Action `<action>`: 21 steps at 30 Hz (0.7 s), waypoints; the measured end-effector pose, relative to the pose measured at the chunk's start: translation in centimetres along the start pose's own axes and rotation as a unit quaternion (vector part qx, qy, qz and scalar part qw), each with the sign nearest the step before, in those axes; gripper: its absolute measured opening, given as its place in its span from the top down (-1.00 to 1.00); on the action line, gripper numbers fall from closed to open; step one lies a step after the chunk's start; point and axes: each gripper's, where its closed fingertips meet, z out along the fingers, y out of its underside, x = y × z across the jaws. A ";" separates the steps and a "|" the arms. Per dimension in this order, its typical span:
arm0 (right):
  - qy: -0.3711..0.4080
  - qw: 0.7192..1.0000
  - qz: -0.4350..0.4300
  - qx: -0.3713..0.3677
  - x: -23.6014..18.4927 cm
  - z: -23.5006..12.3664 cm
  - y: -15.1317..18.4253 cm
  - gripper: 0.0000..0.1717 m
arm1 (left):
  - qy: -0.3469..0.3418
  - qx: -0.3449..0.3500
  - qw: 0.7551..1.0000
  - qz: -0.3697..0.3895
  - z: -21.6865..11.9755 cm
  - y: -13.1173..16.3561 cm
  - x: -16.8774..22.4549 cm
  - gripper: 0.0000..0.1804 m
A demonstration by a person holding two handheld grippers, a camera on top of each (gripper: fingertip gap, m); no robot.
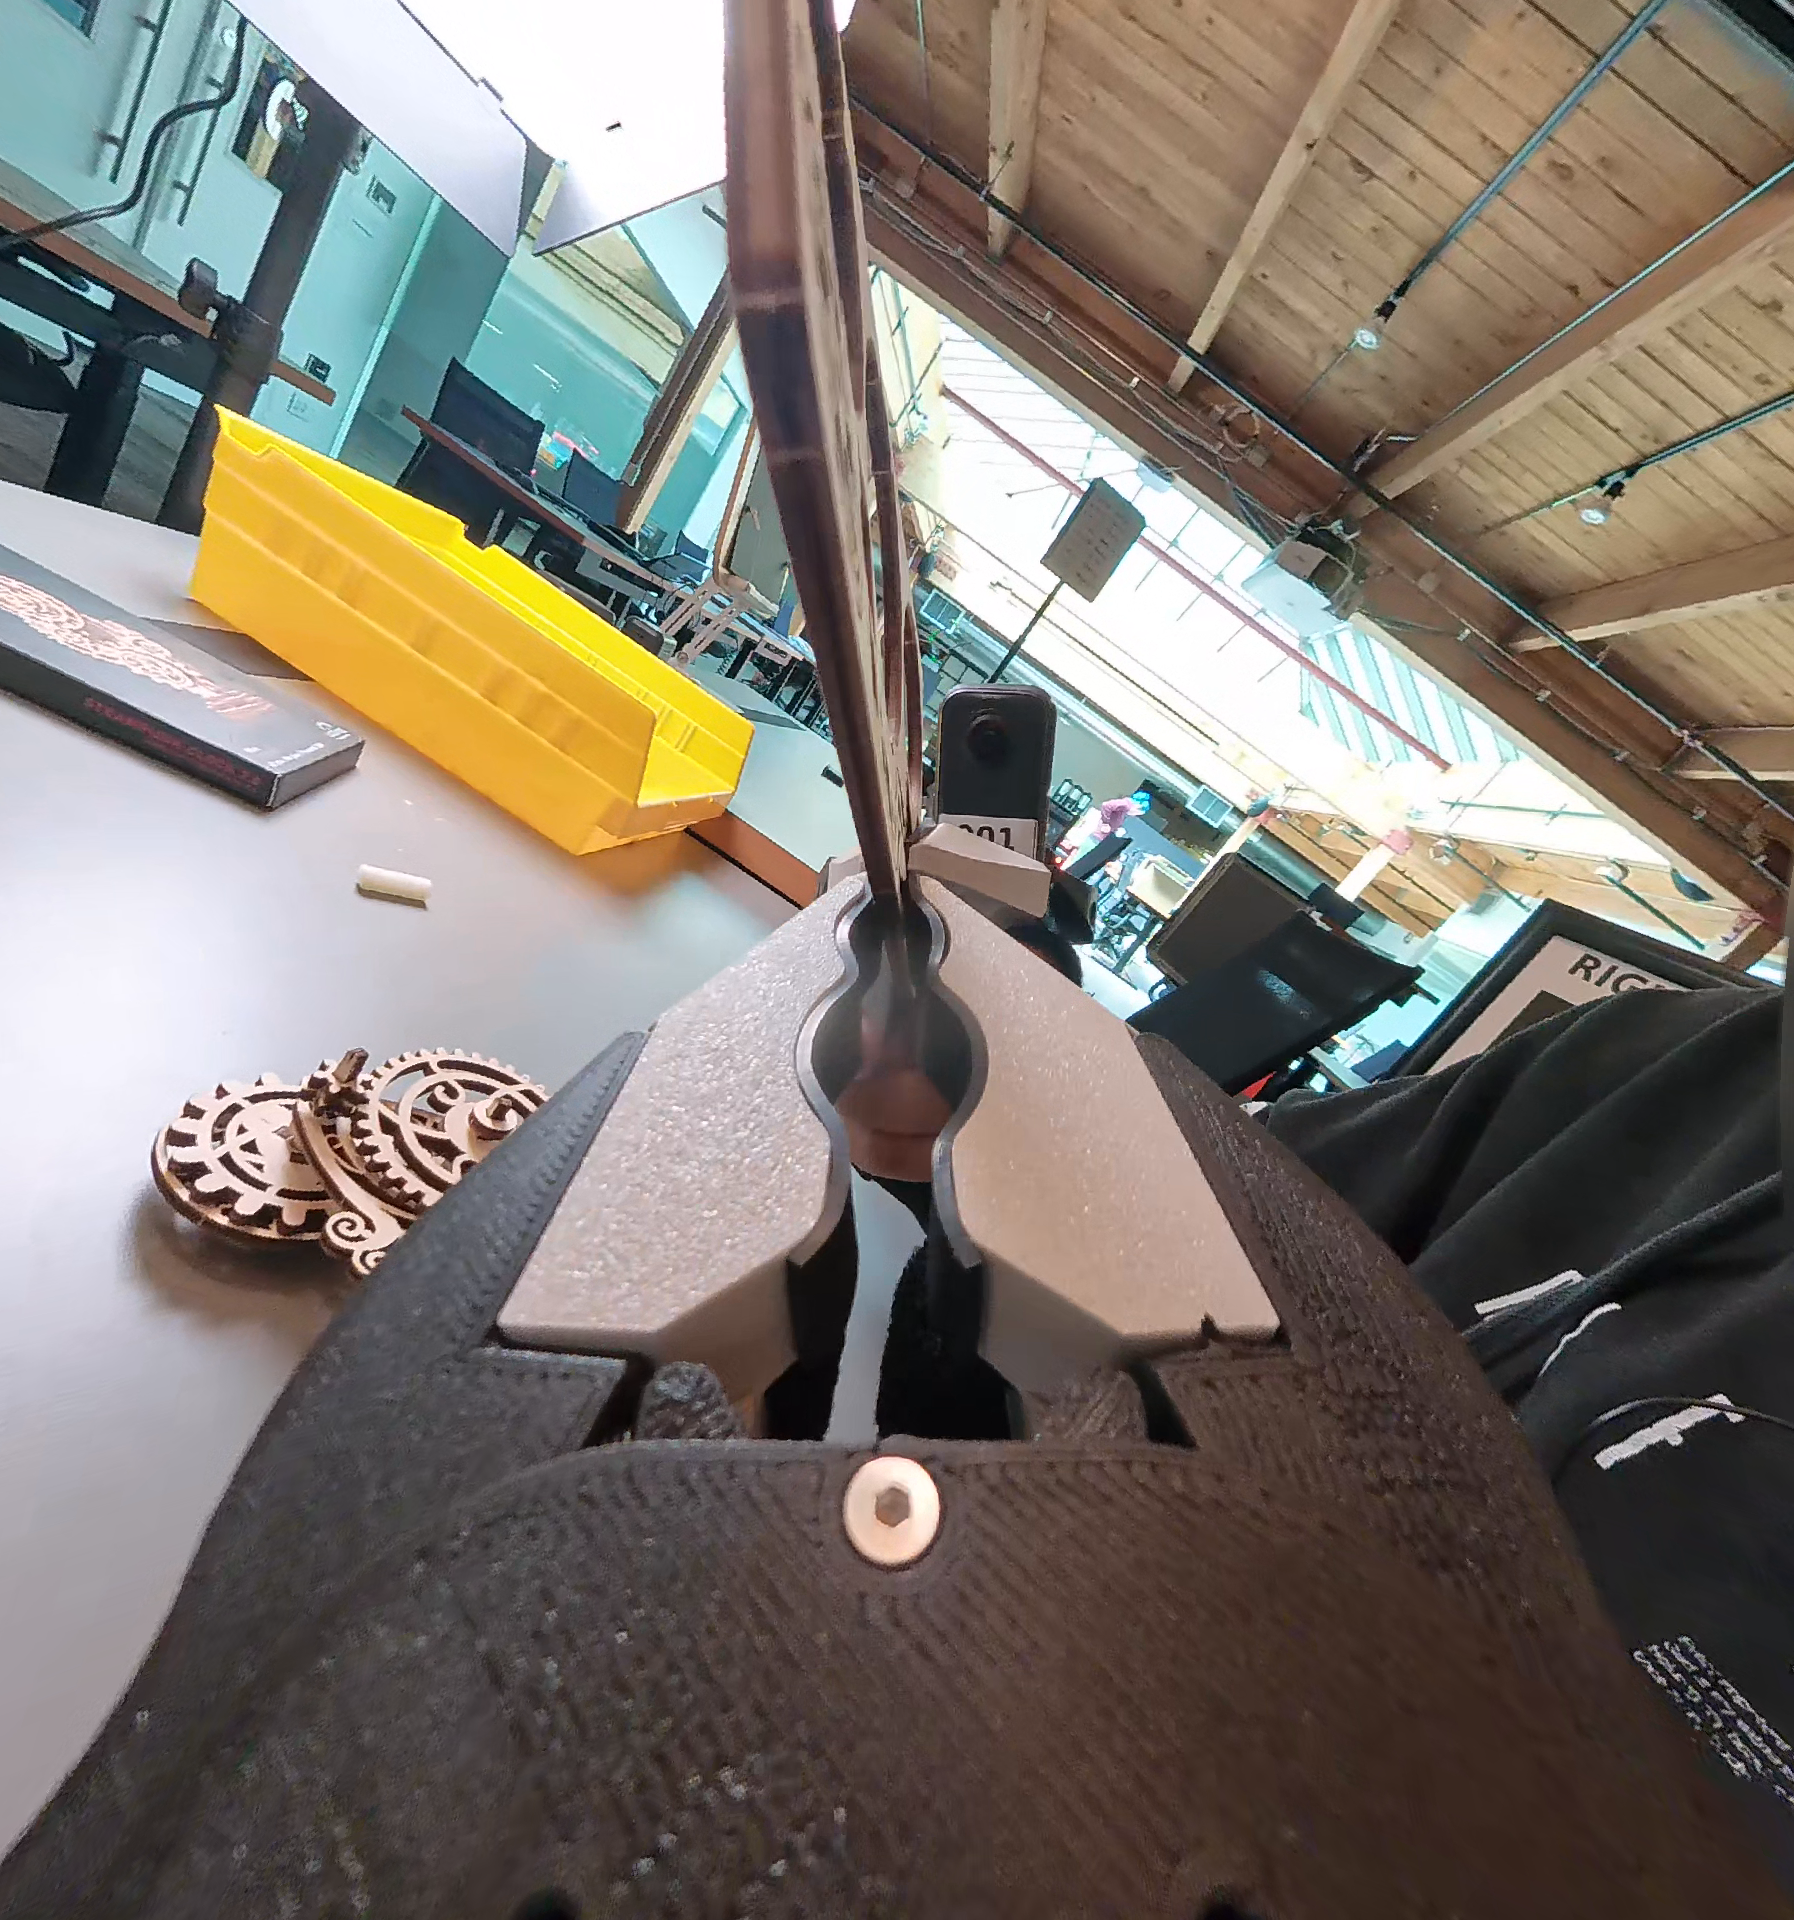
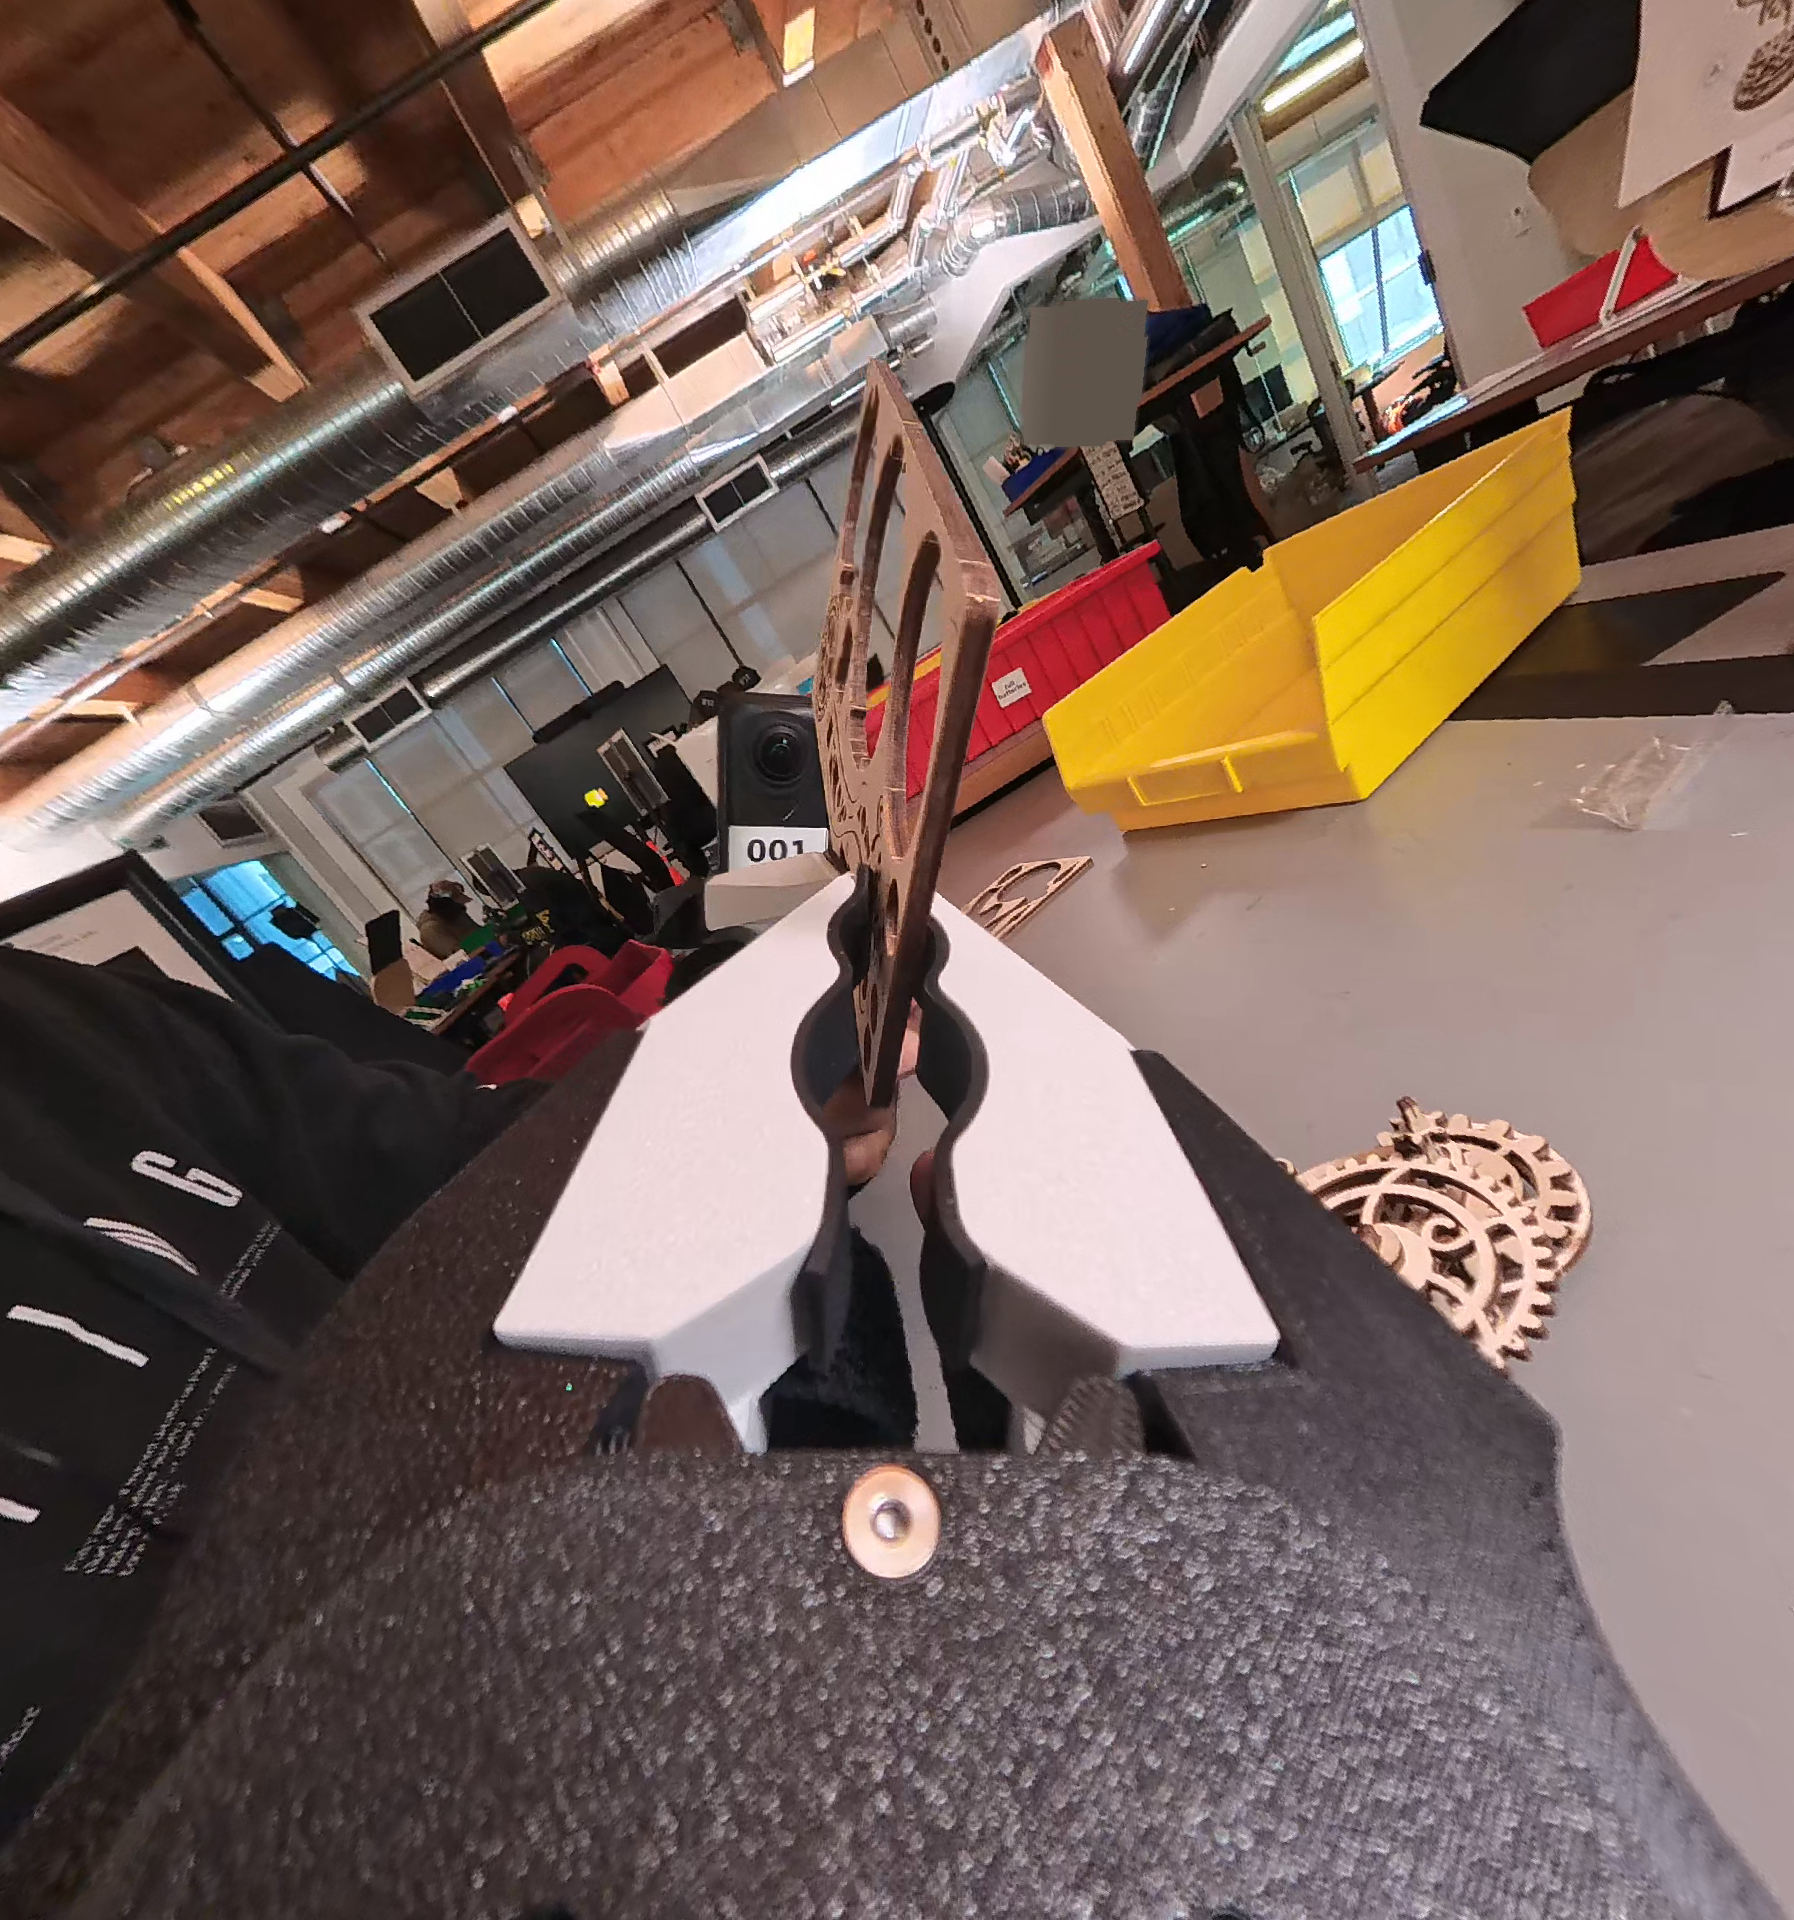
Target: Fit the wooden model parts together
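Both claws are closed on the same thin wooden sheet point(image 2: 898, 665), held upright in the air above the grey surface point(image 2: 1392, 987): the left claw point(image 1: 891, 904) and the right claw point(image 2: 888, 914) pinch it edge-on. A gear assembly point(image 1: 342, 1153) lies on the surface
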 end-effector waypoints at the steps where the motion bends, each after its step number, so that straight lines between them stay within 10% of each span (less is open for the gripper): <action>1: 0.001 1.000 -0.005 -0.002 0.0 0.0 0.0 0.96 | 0.001 0.000 1.000 -0.001 0.0 0.0 0.0 0.98; 21: -0.030 0.999 0.027 -0.010 -0.3 0.4 0.9 0.97 | 0.012 0.016 1.000 0.001 -0.5 -0.4 0.2 0.99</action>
